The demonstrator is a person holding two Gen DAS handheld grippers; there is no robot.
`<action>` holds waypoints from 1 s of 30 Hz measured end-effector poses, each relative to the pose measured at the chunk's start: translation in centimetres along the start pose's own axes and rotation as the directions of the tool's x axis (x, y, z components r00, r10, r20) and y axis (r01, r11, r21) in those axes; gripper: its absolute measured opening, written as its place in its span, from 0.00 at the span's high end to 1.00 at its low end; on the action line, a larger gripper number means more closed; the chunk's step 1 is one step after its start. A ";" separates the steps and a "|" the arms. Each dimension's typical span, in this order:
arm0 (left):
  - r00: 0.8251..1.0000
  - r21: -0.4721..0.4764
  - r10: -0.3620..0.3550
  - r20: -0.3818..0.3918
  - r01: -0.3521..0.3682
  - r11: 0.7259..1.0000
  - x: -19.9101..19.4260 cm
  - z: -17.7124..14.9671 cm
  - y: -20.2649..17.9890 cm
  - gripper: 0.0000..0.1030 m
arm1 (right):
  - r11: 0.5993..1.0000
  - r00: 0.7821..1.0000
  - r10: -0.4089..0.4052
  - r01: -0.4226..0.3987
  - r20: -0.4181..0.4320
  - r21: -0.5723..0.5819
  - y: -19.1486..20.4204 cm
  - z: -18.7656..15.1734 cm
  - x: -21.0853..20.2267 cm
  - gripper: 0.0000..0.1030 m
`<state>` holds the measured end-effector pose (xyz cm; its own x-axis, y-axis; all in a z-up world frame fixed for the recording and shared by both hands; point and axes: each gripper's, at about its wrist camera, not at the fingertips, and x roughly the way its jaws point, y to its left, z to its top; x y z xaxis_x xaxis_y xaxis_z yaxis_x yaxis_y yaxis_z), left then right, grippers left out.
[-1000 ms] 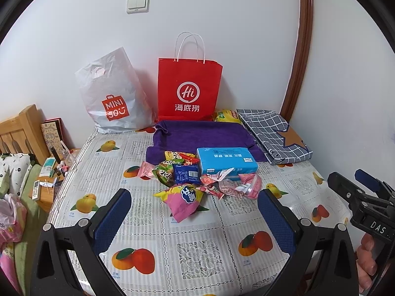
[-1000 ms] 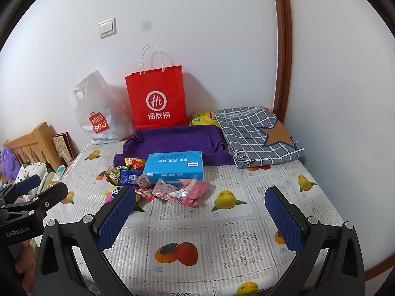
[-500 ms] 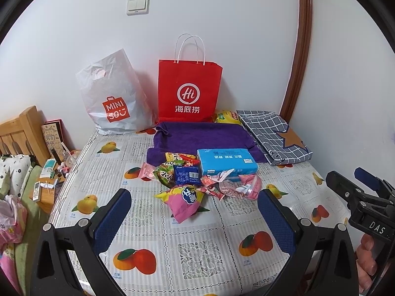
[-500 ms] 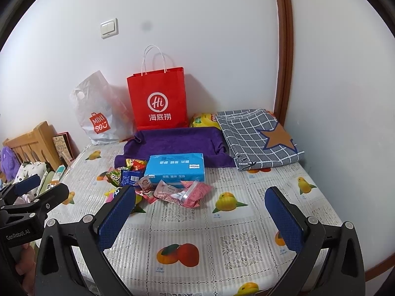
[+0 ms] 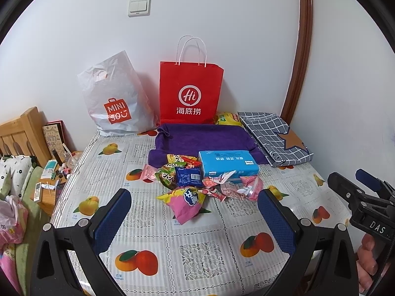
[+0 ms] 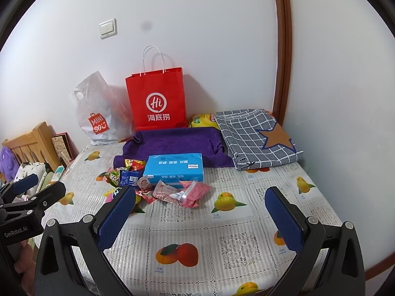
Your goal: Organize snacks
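A heap of snack packets (image 5: 190, 182) (image 6: 158, 187) lies mid-table: a pink and yellow bag (image 5: 187, 203), a dark blue packet (image 5: 188, 176), green and red wrappers, and pink sachets (image 6: 190, 193). A blue box (image 5: 228, 164) (image 6: 175, 169) rests behind them. My left gripper (image 5: 193, 218) hovers open over the near table, short of the heap, holding nothing. My right gripper (image 6: 200, 218) is also open and empty, nearer the table's right side. Each gripper shows at the other view's edge.
The table wears a fruit-print cloth (image 5: 197, 249). At the back stand a red paper bag (image 5: 190, 93), a white plastic bag (image 5: 116, 103), a purple towel (image 5: 205, 140), a yellow packet (image 5: 227, 118) and a folded grey checked cloth (image 5: 276, 138). A cluttered stand and wooden headboard (image 5: 22, 133) sit left.
Both views have shifted only slightly; the scene sits a little lower in the frames. The snacks have not moved and both grippers stay open.
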<state>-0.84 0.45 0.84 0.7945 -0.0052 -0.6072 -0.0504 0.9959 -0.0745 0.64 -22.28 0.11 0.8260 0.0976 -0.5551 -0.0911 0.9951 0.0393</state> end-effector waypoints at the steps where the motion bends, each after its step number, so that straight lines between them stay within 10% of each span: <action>1: 1.000 0.000 0.001 0.000 -0.001 1.000 0.0 0.0 0.0 0.01 | 1.000 1.000 0.000 0.000 -0.001 -0.001 0.0 0.0 0.0 0.00; 30: 1.000 0.005 0.003 0.006 -0.003 1.000 -0.1 -0.2 -0.4 0.01 | 1.000 1.000 0.003 -0.003 0.003 0.008 -0.3 -0.3 -0.5 0.00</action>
<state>-1.02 0.07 0.82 0.7977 -0.0020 -0.6030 -0.0498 0.9964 -0.0691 0.10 -22.67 0.16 0.8276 0.1003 -0.5522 -0.0888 0.9949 0.0475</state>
